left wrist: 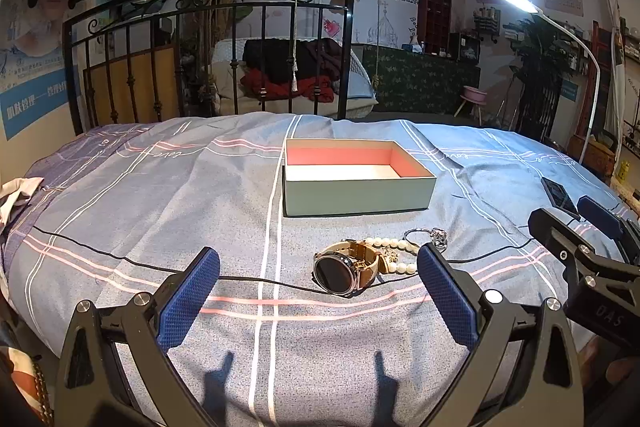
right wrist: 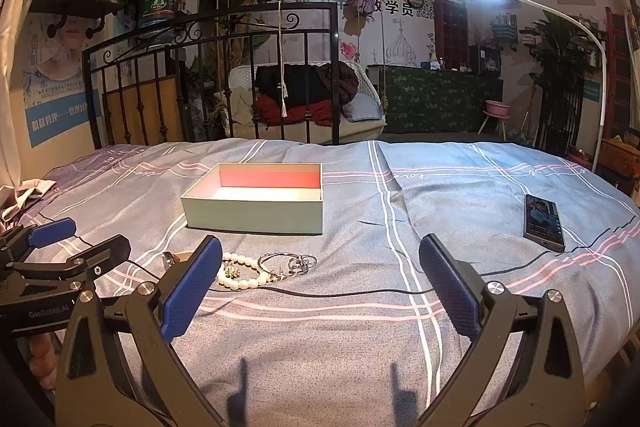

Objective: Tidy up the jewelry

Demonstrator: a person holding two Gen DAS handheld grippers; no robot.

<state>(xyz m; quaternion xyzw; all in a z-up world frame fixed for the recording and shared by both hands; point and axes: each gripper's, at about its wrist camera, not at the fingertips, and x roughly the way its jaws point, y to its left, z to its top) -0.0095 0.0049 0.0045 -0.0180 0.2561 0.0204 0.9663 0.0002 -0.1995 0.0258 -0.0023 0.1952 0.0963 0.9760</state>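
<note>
Left gripper (left wrist: 318,289): blue-padded tongs spread wide, holding nothing, low in the left wrist view.
Round dark-faced wristwatch with tan strap (left wrist: 347,269): centre of that view, between the pads; probably the heaviest piece, glass slippery, so take it by the strap.
White pearl bracelet (right wrist: 239,270): touching the watch; looks light and floppy, so pinch across the beads.
Thin silver bangle with charms (right wrist: 285,263): just right of the pearls; stiff, thin, likely to slip.
Open pale-green cardboard box with pink lining (right wrist: 256,215): beyond the jewelry, nothing inside.
Right gripper (right wrist: 320,287): tongs apart, holding nothing.
</note>
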